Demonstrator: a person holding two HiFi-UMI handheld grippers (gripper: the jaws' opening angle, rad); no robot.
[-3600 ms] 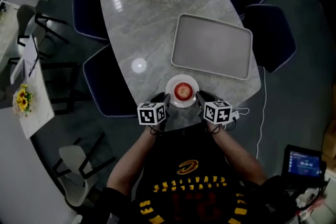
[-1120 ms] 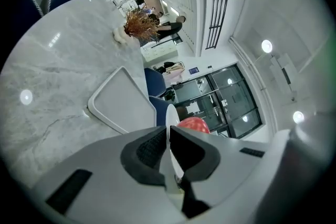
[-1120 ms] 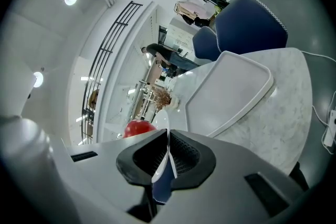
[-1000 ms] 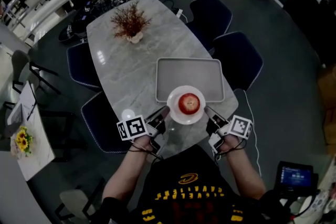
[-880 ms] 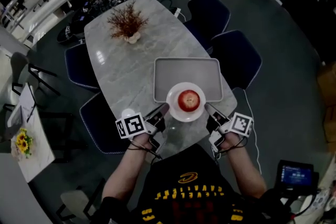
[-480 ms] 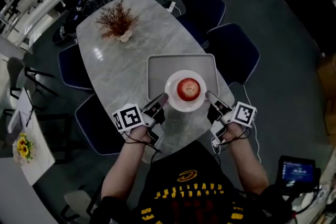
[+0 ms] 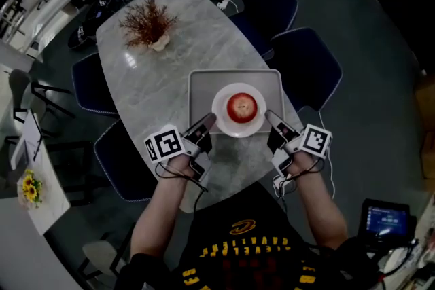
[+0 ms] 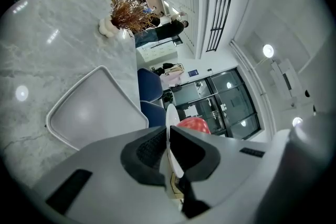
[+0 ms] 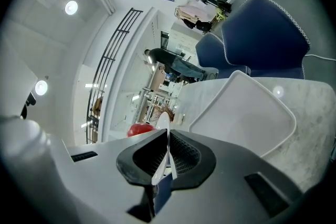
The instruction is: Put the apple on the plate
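Marble tabletop (image 7: 163, 64): grey-veined; bears a tray, with a dried-twig arrangement (image 7: 145, 24) at the far end
Tray (image 7: 204, 81): pale grey, rectangular; nothing rests on it that I can see
Plate (image 7: 221, 113): white and round; held above the tray's near half; whether it touches the tray I cannot tell
Apple (image 7: 241, 106): red; sits in the plate's middle
Left hand-held gripper (image 7: 207, 122): pinching the plate's left rim
Right hand-held gripper (image 7: 272, 117): pinching the plate's right rim
Progress: apple already on the plate, so the task looks done; probably only setting the plate down remains
Writing: yellow print on the person's dark shirt (image 7: 238, 241); too blurred to read; no brand visible
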